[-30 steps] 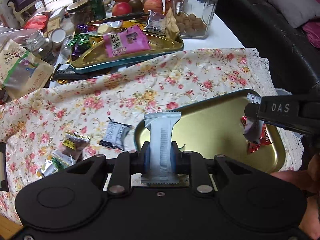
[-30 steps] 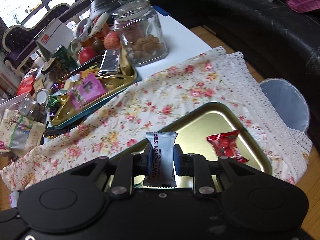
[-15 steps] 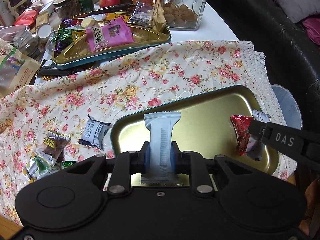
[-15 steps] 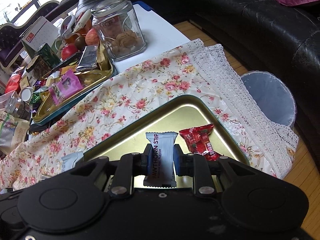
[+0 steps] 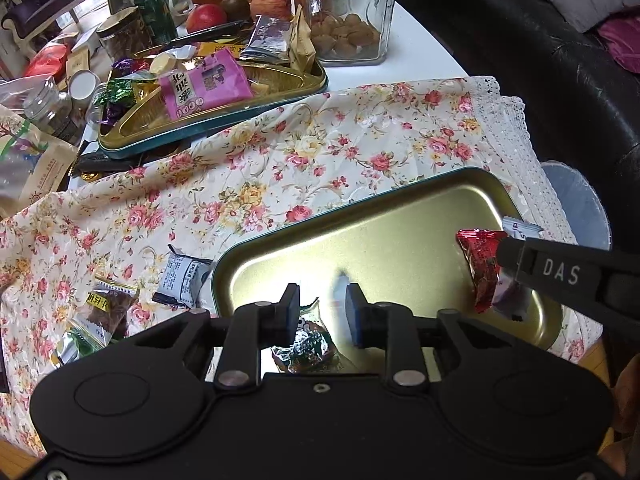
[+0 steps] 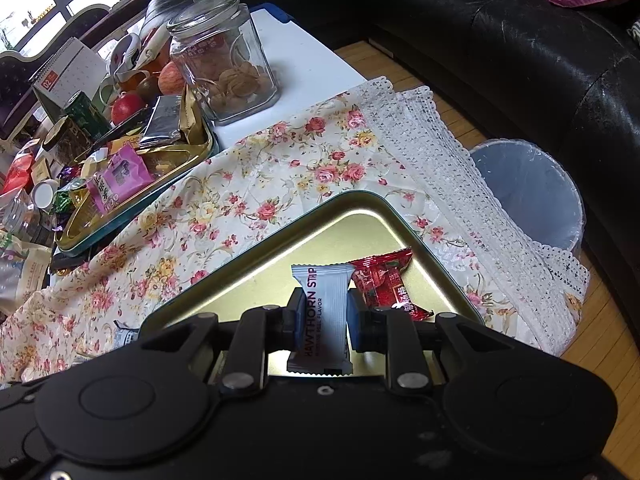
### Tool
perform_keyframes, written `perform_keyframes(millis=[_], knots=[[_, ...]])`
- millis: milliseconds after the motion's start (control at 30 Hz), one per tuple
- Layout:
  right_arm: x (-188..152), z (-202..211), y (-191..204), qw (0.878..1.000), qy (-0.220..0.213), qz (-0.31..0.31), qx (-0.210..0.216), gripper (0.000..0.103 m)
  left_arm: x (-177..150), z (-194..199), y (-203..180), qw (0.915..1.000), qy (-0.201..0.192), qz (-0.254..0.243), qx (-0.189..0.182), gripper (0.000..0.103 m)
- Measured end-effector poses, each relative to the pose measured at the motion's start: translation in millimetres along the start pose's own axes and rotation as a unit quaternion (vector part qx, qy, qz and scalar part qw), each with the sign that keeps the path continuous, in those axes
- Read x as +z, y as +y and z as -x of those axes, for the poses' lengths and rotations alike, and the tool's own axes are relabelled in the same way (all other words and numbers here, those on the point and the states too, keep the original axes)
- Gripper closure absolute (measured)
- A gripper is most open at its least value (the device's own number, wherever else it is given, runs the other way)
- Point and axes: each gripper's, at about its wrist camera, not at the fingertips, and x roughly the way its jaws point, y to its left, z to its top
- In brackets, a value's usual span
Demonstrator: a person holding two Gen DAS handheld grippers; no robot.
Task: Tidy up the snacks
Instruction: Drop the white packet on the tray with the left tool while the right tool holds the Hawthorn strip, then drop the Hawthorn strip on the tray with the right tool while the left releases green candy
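A gold tray [image 5: 400,236] lies on the floral cloth; it also shows in the right wrist view [image 6: 344,220]. My left gripper [image 5: 319,312] is open over the tray's near left corner, with a blurred pale packet [image 5: 340,282] by its right finger and a dark foil snack [image 5: 308,346] below. My right gripper [image 6: 322,316] is shut on a white hawthorn strip packet [image 6: 326,308] low over the tray, beside a red candy [image 6: 386,280]. In the left wrist view that packet [image 5: 520,230] and the red candy [image 5: 482,264] sit at the tray's right end.
Loose snacks [image 5: 182,280] lie on the cloth left of the tray. A second gold tray [image 5: 208,92] heaped with snacks, a glass jar [image 5: 346,12] and fruit stand at the back. A bin [image 6: 528,192] and black sofa are to the right.
My left gripper has opened and let go of the pale grey packet it held. My right gripper has moved lower into the tray, next to the red candy, still holding the hawthorn packet.
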Motion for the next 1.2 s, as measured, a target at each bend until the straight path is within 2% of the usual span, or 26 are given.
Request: perform_keyframes(millis=[800,1033,1200], knots=[[1.1,1.2,-7.6,1.000,0.007,-0.015,-0.003,0.079,8.1,-4.5,25.0,0.9989,0.013,0.043,0.013,0.067],[2.1,3.1,-9.0,1.000,0.002,-0.020,-0.005,0.077,7.5,-5.1,24.9,0.9989,0.013,0.042,0.014,0.067],[3.1,2.7,-10.2,1.000,0.000,-0.021,-0.009,0.072,7.3,-5.4,24.4,0.9990,0.014,0.041,0.015,0.067]])
